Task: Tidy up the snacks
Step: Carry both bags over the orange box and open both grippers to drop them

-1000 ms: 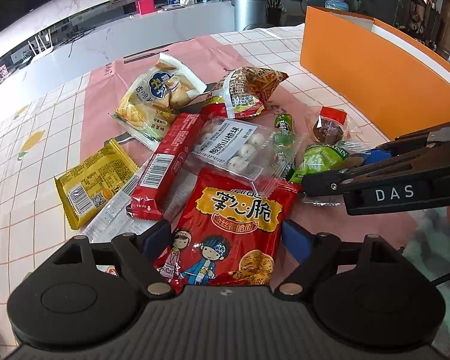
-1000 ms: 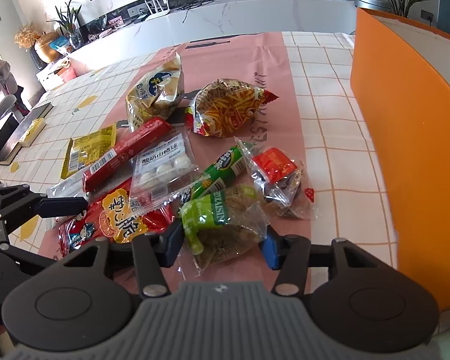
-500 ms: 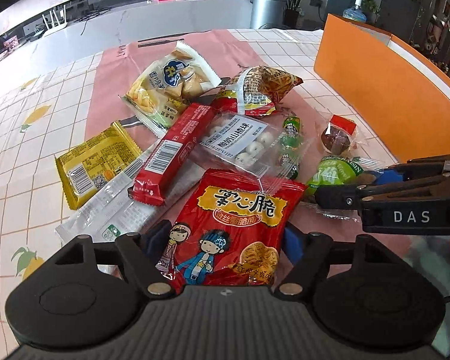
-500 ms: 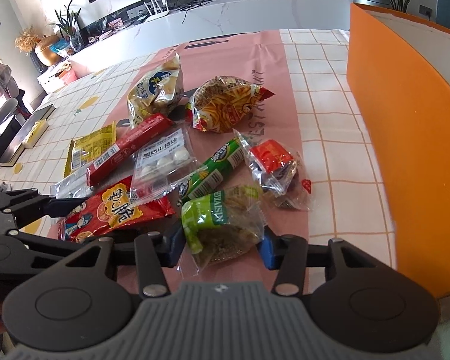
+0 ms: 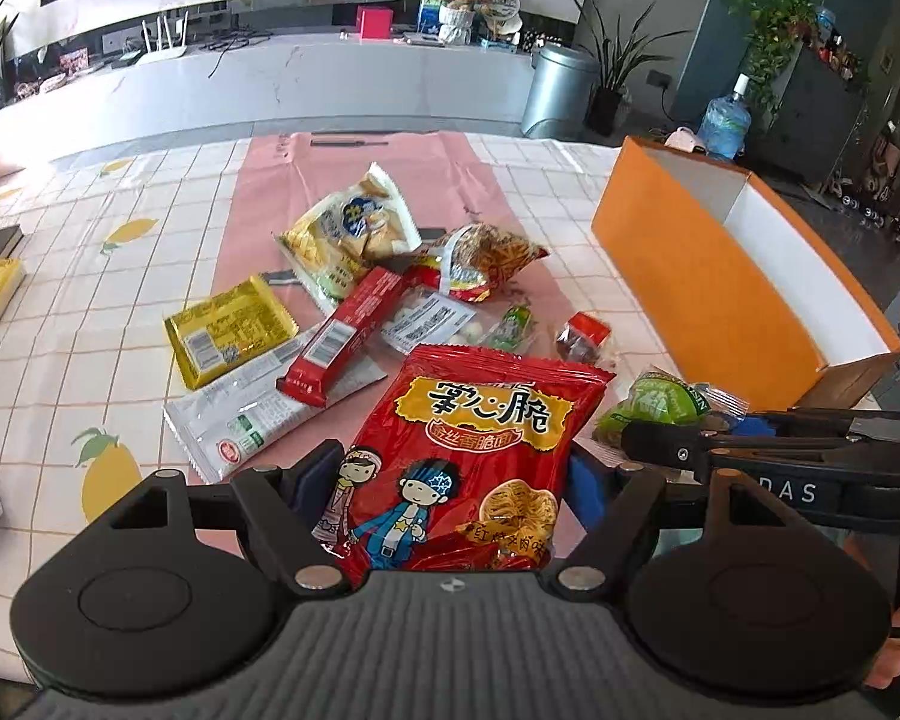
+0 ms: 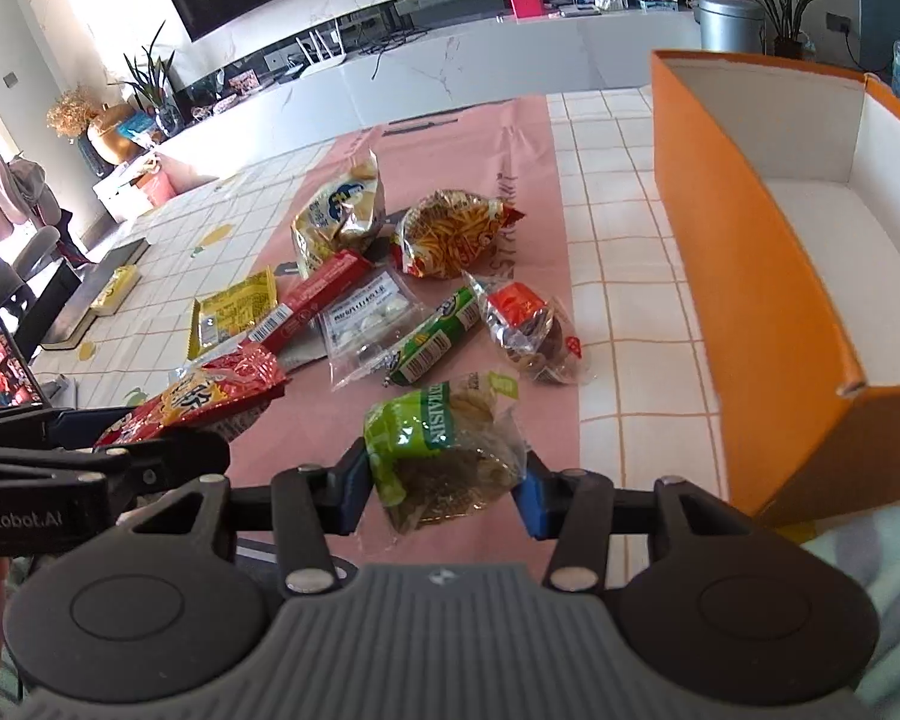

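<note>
A checked tablecloth with a pink runner (image 5: 354, 180) carries scattered snacks beside an open orange cardboard box (image 6: 744, 276). Both packets have now left the table. The left gripper (image 5: 450, 480) clamps the red noodle-snack bag (image 5: 474, 444); the right gripper (image 6: 444, 486) clamps the green raisin-biscuit packet (image 6: 444, 450). Transfer to the box likely follows.

Checked-cloth desk (image 6: 624, 276) with a pink runner (image 6: 528, 144)

Loose snack packets lie mid-frame on the runner: a yellow foil packet (image 5: 229, 330), a long red bar (image 5: 345, 336), a white wrapper (image 5: 252, 420); an open orange cardboard box (image 6: 744, 276) stands right.
</note>
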Demonstrator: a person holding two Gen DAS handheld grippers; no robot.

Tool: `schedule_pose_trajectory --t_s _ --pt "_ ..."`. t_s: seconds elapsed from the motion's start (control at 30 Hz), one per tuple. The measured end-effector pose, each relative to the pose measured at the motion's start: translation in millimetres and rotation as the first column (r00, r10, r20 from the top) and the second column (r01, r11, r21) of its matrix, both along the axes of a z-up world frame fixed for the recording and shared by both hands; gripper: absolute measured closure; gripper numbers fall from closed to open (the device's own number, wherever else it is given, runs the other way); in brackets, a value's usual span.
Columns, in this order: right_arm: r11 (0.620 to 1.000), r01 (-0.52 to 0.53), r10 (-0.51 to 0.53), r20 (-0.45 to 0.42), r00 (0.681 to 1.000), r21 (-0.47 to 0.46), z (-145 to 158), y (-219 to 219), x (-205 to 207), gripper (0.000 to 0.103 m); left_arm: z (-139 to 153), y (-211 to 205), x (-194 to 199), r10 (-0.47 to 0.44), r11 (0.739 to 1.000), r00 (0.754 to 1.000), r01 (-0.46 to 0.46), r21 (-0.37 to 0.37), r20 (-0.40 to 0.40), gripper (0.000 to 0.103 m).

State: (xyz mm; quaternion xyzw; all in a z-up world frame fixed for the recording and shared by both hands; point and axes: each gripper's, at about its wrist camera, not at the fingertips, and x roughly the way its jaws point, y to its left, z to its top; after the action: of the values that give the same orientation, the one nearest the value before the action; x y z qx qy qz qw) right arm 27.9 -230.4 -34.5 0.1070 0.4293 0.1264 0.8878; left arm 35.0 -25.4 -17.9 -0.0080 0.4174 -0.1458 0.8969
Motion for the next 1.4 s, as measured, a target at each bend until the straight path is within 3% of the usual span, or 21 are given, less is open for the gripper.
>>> schedule_pose_trajectory --t_s 0.1,0.23,0.4,0.5,0.6,0.77,0.93,1.03,1.27,1.4 --pt "1.0 0.006 -0.006 0.046 0.999 0.005 21.3 -17.0 -9.9 0.057 21.6 -20.0 -0.8 -0.046 0.999 0.998 0.046 0.005 0.044 0.016" --pt "0.998 0.038 -0.032 0.105 0.994 -0.056 48.2 -48.2 -19.9 0.057 42.4 -57.4 6.8 -0.122 0.992 0.99 0.12 0.038 0.073 0.016" --pt "0.985 0.094 -0.076 0.132 0.988 -0.141 71.0 -99.6 -22.9 0.057 63.9 -122.3 20.4 -0.262 0.963 0.958 0.251 0.099 0.119 0.016" --pt "0.973 0.134 -0.116 0.108 0.987 -0.188 74.0 -133.4 -21.4 0.056 63.6 -168.1 33.5 -0.362 0.927 0.926 0.346 0.145 0.105 0.016" --pt "0.964 0.17 -0.16 0.066 0.985 -0.204 68.0 -168.1 -16.5 0.056 57.7 -210.3 43.0 -0.459 0.875 0.886 0.437 0.209 0.066 0.016" --pt "0.964 0.157 -0.158 0.017 0.987 -0.214 59.4 -211.6 1.1 0.056 46.9 -263.3 63.8 -0.549 0.803 0.836 0.531 0.27 -0.013 0.016" --pt "0.959 0.104 -0.117 -0.032 0.993 -0.264 52.5 -227.8 26.1 0.056 26.9 -294.5 85.9 -0.588 0.738 0.804 0.579 0.347 -0.09 0.016" --pt "0.967 0.047 -0.071 -0.087 0.994 -0.249 42.4 -234.6 47.1 0.057 13.5 -307.7 99.8 -0.616 0.688 0.774 0.619 0.378 -0.147 0.016" --pt "0.965 -0.072 0.015 -0.221 0.975 -0.252 11.4 -237.8 78.7 0.057 -13.2 -328.2 118.2 -0.644 0.579 0.713 0.691 0.433 -0.276 0.016" --pt "0.944 -0.123 0.051 -0.234 0.971 -0.306 5.6 -227.6 86.5 0.057 -24.1 -336.0 128.8 -0.642 0.55 0.698 0.708 0.442 -0.318 0.016"
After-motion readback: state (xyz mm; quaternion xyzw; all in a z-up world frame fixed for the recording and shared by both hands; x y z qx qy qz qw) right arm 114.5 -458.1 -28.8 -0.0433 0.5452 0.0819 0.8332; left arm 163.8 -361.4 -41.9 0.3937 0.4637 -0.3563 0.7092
